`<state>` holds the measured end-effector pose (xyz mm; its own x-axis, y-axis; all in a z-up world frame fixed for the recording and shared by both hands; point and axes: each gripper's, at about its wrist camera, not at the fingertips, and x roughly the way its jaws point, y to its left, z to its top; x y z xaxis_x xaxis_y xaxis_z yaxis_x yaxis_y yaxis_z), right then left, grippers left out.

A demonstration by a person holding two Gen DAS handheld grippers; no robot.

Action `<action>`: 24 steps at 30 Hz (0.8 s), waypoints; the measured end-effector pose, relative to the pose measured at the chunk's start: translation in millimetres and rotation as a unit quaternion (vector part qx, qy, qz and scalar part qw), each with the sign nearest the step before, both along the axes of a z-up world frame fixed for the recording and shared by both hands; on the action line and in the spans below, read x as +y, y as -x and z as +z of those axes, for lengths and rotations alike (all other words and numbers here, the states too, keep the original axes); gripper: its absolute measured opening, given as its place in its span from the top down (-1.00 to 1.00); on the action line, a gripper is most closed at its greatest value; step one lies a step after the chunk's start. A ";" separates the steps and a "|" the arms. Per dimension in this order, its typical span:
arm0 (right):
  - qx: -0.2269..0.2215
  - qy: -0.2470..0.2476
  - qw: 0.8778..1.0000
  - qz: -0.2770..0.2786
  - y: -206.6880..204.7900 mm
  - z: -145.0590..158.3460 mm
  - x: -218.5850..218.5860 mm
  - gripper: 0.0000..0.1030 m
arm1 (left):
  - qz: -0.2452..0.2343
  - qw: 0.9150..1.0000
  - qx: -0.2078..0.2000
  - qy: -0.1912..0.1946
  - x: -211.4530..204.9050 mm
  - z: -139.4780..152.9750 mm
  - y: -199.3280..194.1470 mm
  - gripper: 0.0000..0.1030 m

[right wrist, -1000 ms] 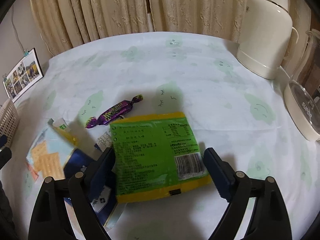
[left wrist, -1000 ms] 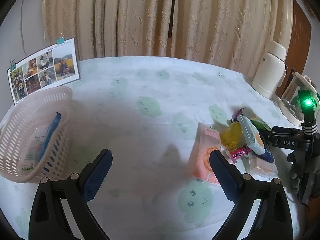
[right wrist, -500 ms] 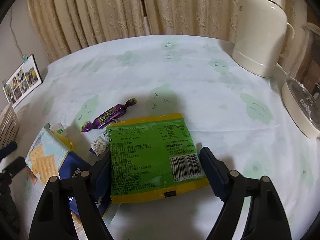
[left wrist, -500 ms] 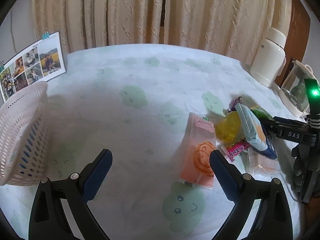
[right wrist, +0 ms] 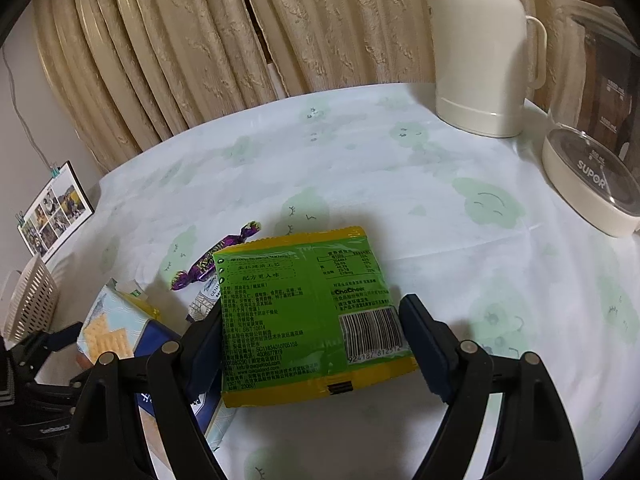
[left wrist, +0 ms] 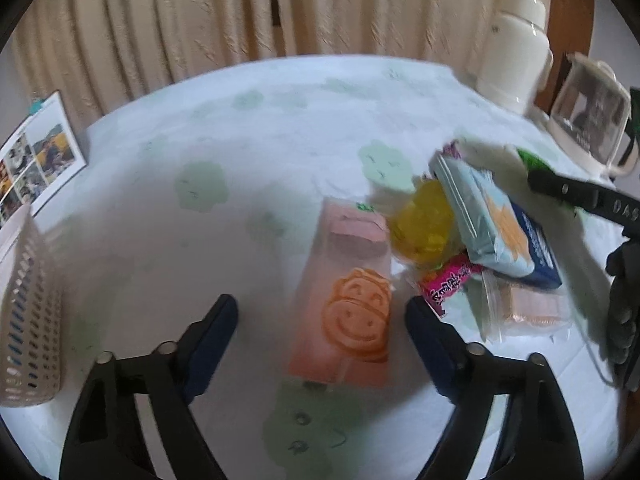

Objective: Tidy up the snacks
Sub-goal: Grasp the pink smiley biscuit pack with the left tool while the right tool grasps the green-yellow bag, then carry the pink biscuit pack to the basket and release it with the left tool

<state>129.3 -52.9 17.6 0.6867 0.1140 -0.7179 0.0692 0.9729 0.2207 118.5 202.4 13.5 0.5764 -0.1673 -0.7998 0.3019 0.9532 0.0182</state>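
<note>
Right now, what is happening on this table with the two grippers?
A person is sorting snacks with a gripper in each hand. The right gripper is open around the green snack bag, not yet closed on it. The left gripper is open above the pink packet. The other snacks lie in a pile, and the basket stands at the far left.

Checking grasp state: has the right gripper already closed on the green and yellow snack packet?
No, the right gripper is open, its blue-padded fingers straddling the green and yellow snack packet, which lies flat on the tablecloth.
</note>
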 end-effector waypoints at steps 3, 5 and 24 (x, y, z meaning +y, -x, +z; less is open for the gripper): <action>-0.002 -0.006 1.000 -0.002 0.8 -0.1 -1.7 -0.55 | -0.004 1.000 0.007 0.008 -3.1 -0.8 -5.2 -0.59; -0.004 -0.008 1.000 -0.002 1.4 0.2 -2.0 -0.55 | -0.007 1.000 0.009 0.012 -5.0 -0.9 -8.9 -0.53; -0.011 -0.014 1.000 -0.009 4.7 0.8 -3.6 -0.55 | -0.006 0.996 -0.021 0.083 4.9 19.5 -1.8 0.40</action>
<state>124.6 -56.6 18.4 0.7042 0.1208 -0.6997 0.0820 0.9650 0.2491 120.3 207.4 33.0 0.6060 -0.3018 -0.7360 0.3159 0.9404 -0.1256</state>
